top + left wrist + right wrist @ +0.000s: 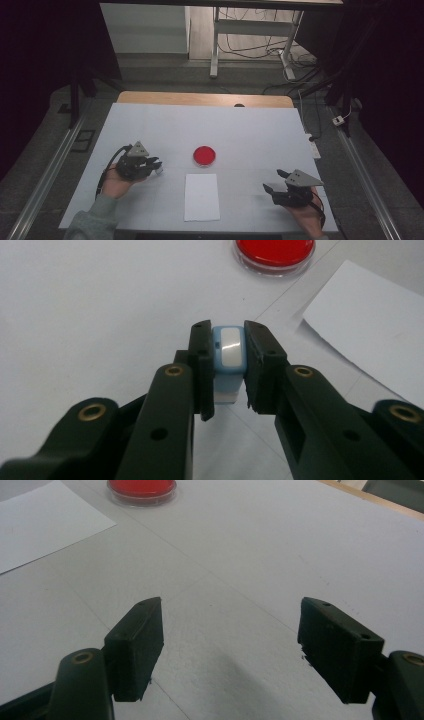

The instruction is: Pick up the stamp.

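Left gripper clamps a small blue-and-white block; red dish lies toward the counter's middle; right gripper gapes empty.

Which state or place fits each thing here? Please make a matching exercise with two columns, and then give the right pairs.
Things:
1. left gripper
2. right gripper
3. red dish
4. white sheet of paper

States or places:
A. lies flat at the near edge of the table, between the two hands
B. shut on a small blue and white block
C. fingers wide apart, nothing between them
D. stands just beyond the paper, near the middle of the table

Pairs: 1-B, 2-C, 3-D, 4-A
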Demonstrator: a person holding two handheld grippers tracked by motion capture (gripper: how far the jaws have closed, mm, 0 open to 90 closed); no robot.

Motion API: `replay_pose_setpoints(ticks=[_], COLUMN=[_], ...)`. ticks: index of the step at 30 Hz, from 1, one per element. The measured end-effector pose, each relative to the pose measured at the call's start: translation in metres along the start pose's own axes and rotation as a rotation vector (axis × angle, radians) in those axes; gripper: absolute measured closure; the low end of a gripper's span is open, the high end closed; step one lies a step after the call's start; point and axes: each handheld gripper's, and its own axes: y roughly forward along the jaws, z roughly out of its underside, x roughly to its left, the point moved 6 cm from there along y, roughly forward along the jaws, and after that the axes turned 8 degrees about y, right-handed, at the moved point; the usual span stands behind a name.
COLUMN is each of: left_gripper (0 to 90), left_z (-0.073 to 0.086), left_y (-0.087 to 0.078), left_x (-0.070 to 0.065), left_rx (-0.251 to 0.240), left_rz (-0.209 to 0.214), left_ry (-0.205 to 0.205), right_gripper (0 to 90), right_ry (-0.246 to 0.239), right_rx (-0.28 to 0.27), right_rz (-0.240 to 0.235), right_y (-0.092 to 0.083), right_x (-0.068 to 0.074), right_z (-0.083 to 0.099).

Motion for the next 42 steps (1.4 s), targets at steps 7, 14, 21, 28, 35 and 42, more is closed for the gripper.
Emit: replay_pose_setpoints(ticks=[7, 14, 21, 28, 35, 42], left_gripper=[75.4, 75.4, 75.4, 75.4, 75.4, 75.4], left_z=[-0.005, -0.011, -0.019, -0.027, -0.035, -0.045], left_y=[-0.004, -0.009, -0.016, -0.023, -0.027, -0.032], left_x=[-0.002, -0.006, -0.009, -0.012, -0.018, -0.025], left_rx=[-0.032, -0.064, -0.105, -0.155, -0.193, -0.227], left_rz=[0.007, 0.017, 0.015, 0.026, 0.046, 0.054], left_ry=[-0.008, -0.007, -0.008, -0.021, -0.026, -0.015], right_gripper=[26.2, 26.2, 26.2, 26.2, 26.2, 26.2], right_ry=[-0.005, -0.004, -0.008, -0.010, -0.017, -0.018], right_rx=[-0.002, -0.003, -0.006, -0.015, -0.019, -0.026], right_rz=[0.001, 0.002, 0.005, 0.009, 0.017, 0.022], right_y=[0.000, 0.000, 0.000, -0.001, -0.001, -0.001], right_x=[0.000, 0.000, 0.000, 0.000, 0.000, 0.001], right_z=[0.000, 0.000, -0.001, -0.002, -0.002, -0.003])
